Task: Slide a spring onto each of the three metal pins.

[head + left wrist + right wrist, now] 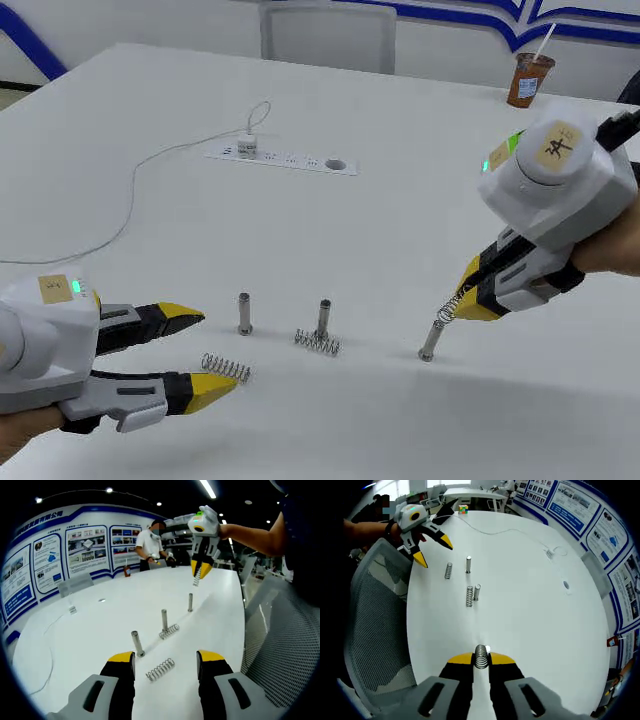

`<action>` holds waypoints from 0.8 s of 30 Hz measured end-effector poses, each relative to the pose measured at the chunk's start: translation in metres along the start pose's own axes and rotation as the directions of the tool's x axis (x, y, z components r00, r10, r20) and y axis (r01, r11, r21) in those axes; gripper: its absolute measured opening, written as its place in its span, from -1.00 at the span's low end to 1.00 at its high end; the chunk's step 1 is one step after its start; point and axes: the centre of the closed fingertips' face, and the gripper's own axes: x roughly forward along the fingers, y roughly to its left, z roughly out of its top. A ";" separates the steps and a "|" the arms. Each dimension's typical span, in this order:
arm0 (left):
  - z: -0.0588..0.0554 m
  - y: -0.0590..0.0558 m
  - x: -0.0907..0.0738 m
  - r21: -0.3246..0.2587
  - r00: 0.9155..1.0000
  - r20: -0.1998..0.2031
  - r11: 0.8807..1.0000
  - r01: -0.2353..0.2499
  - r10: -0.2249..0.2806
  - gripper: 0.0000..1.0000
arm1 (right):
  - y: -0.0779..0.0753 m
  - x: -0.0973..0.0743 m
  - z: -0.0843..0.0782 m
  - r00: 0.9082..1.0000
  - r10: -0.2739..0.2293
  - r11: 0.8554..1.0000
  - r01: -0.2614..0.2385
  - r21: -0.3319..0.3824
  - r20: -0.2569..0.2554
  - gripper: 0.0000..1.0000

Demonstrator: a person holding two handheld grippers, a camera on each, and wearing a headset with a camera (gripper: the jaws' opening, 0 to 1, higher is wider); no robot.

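Head view: left gripper [215,350] gapes wide, loose spring [226,368] at its tips; right gripper [470,298] pinches a second spring [452,307] above the right pin [431,341]. Left gripper view: loose spring between the jaws. Right gripper view: second spring clamped.

Large white surface [400,130]. Wall [150,20] white with blue trim; posters [82,550] mounted. Ceiling lights [109,490] on. Grey mesh chair [280,630] beside the surface, second chair [328,35] at its far edge. Person [149,544] standing beyond.
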 end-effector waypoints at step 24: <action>-0.004 0.003 0.000 -0.023 1.000 0.004 1.000 -0.006 0.006 0.07 | -0.011 0.028 -0.008 0.992 0.064 0.998 -0.066 -0.012 -0.105 -0.76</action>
